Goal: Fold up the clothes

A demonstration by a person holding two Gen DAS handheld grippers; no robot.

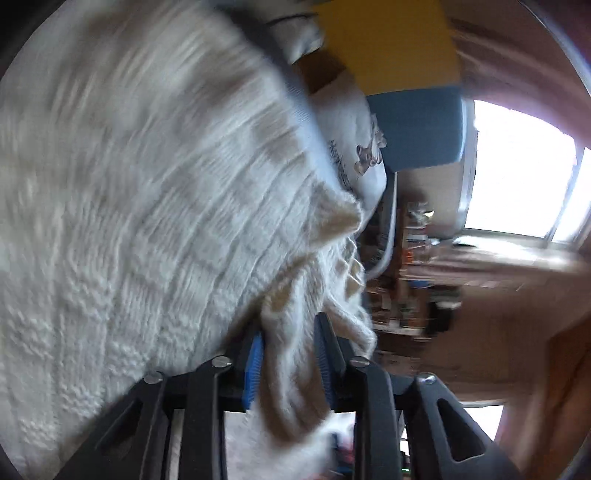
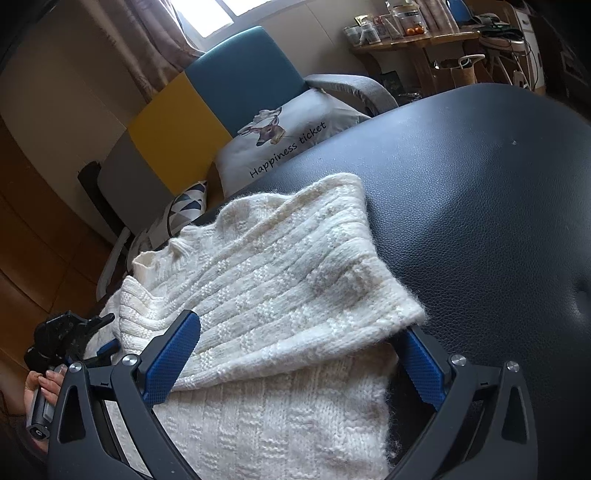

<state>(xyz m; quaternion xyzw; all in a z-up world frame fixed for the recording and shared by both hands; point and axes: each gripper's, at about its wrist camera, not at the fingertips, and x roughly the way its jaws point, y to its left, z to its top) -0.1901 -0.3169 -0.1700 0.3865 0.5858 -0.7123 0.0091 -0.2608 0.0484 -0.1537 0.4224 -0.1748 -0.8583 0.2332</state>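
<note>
On black leather cushion [image 2: 480,192], left gripper [image 1: 290,365] pinches sweater [image 2: 280,280].

Home living room: curtains [image 2: 155,40] and window [image 2: 207,14] at 11 o'clock, printed cushion [image 2: 284,144] on blue chair [image 2: 243,77], cluttered wooden side table [image 2: 417,40] at 1 o'clock, black leather seat [image 2: 480,206].

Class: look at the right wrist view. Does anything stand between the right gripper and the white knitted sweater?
Nothing visible does. The right gripper stands open directly over the sweater, whose folded part lies between its fingers on the black surface.
</note>
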